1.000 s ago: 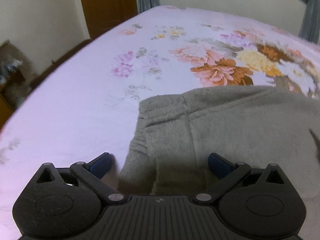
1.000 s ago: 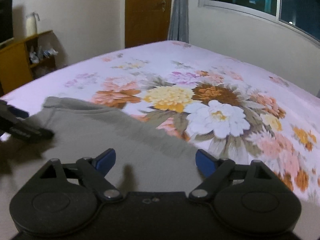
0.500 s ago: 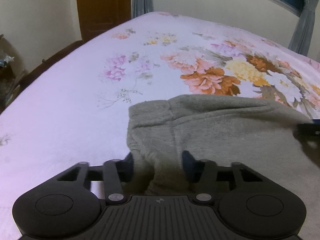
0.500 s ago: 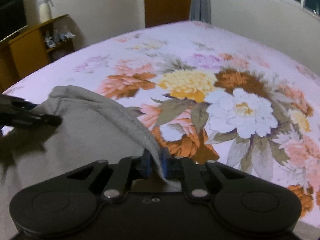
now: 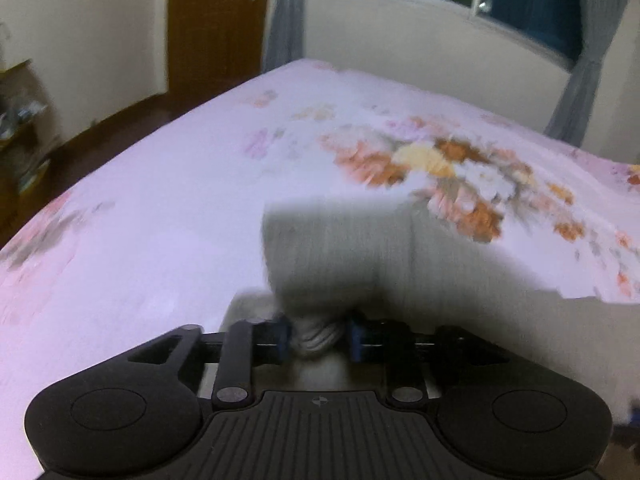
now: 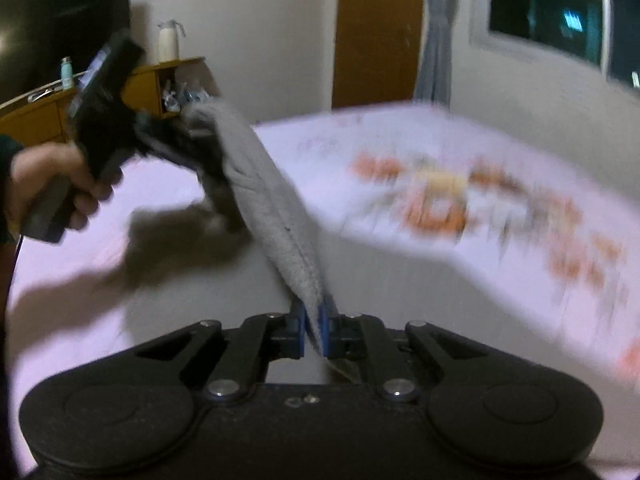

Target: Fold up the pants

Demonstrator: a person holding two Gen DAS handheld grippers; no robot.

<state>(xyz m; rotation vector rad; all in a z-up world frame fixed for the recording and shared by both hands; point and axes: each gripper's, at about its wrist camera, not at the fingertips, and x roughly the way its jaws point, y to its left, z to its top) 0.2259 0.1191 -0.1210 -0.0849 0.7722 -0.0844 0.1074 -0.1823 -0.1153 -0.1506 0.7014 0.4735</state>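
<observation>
The grey fleece pants [image 5: 352, 248] hang lifted above the floral bed. My left gripper [image 5: 316, 338] is shut on a bunched corner of the pants' top edge. My right gripper [image 6: 313, 330] is shut on the other end of that edge. In the right wrist view the pants' edge [image 6: 272, 208] stretches taut up and left to the left gripper [image 6: 176, 140], held in a hand. The lower part of the pants is hidden below both views. Both views are motion-blurred.
The bed [image 5: 160, 208] with a pink floral sheet fills the area below. A wooden door [image 5: 216, 20], a window with grey curtains [image 5: 580, 60] and a wooden shelf [image 6: 152, 80] with bottles stand along the walls.
Both grippers went from open to shut on the pants' edge, then lifted it off the bed. The pants now hang stretched between them.
</observation>
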